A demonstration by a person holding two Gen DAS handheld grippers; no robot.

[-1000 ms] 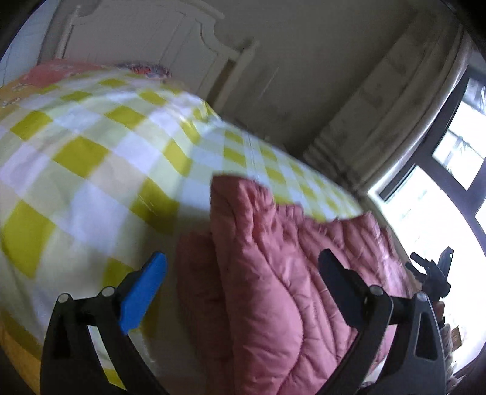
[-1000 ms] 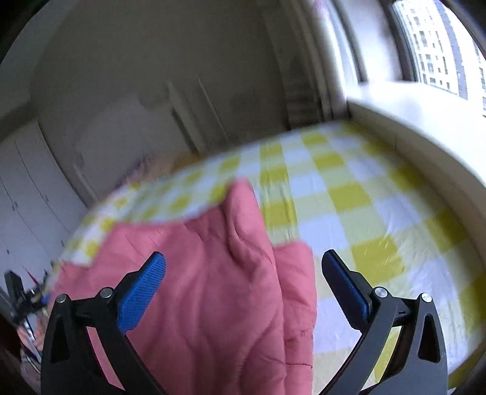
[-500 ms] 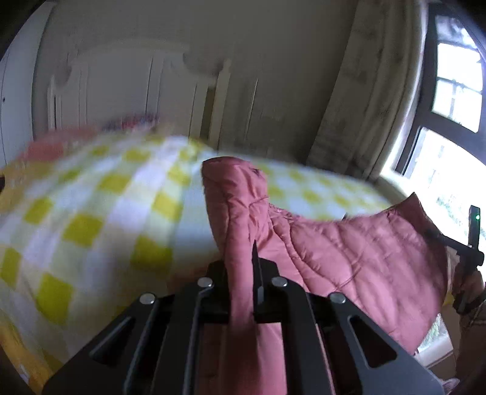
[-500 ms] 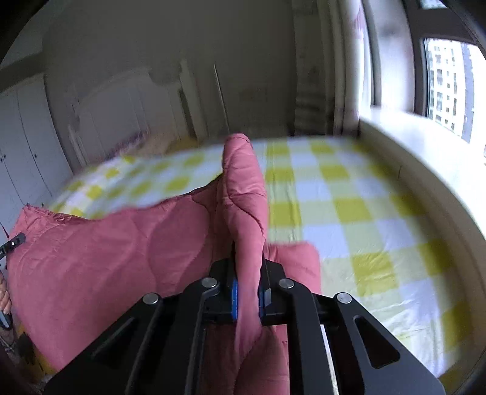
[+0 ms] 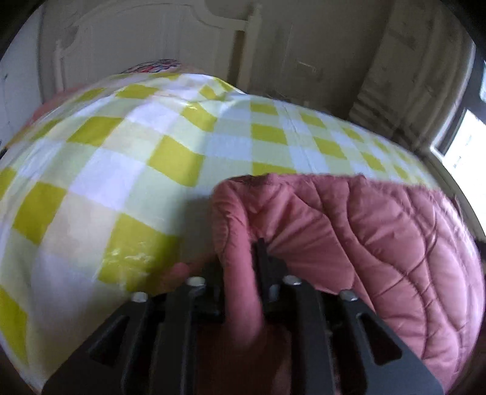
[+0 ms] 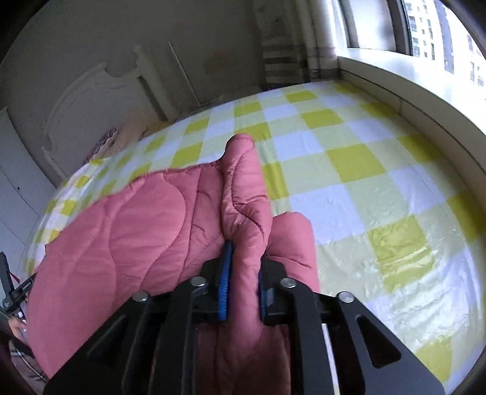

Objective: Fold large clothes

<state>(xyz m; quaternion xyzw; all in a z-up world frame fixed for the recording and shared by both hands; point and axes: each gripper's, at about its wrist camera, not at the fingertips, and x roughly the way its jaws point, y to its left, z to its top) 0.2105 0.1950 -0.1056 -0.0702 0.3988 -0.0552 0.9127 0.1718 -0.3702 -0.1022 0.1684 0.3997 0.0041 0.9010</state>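
A: left gripper (image 5: 240, 273)?
B: angled down; jaws just eased apart, pink quilt (image 5: 379, 243) between the pads, pads on it.
A: right gripper (image 6: 243, 273)?
B: same; blue pads (image 6: 224, 282) on the fold.

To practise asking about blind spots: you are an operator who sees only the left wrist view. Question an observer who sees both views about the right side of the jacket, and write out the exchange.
Operator: Is the right gripper on the jacket?
Observer: Yes. The right gripper pinches a raised fold of the jacket. Its fingers have just been opening a little, but the fold is between them and the pads touch it.
Operator: What lies right of that fold?
Observer: A second rounded bulge of jacket against the right finger, then bare sheet.
Operator: And past the sheet?
Observer: A pale sill runs along it, and high-rises show through the window.
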